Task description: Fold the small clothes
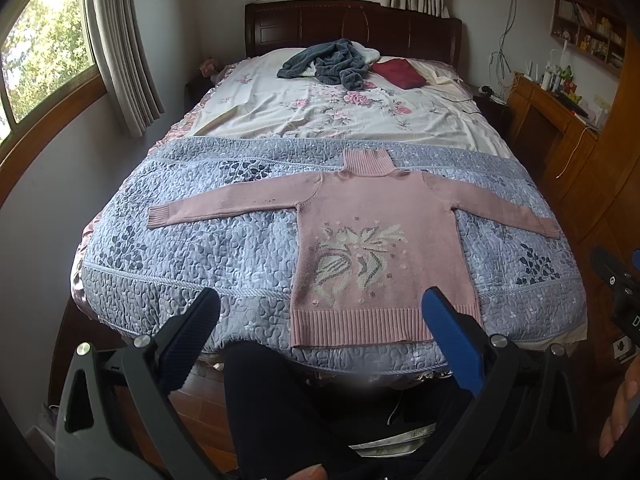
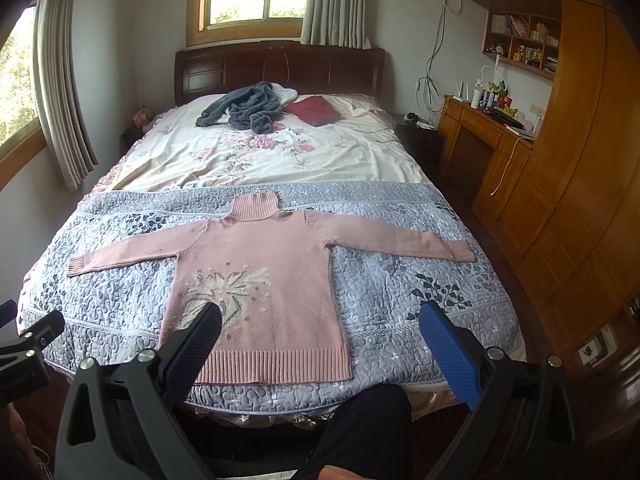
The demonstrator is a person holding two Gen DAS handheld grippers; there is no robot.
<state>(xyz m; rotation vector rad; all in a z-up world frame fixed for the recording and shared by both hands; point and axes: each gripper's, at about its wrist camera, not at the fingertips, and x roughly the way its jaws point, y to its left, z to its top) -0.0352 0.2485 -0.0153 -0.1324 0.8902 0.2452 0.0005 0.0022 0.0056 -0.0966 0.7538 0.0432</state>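
Pink knitted turtleneck sweater with pale floral motif [image 1: 376, 248] lies flat, front up, on the blue-grey quilted bedspread [image 1: 224, 248] at the foot of the bed, both sleeves spread out sideways, ribbed hem at the near edge. Left tool [image 1: 320, 312] wide, holding nothing, hovering short of the hem. Right tool [image 2: 320, 324] also wide and empty, above the near edge. Crumpled grey-blue fleece garment [image 2: 244, 108] and folded dark red cloth [image 2: 314, 110] sit near the dark wooden headboard [image 2: 280, 68], well apart from the sweater.
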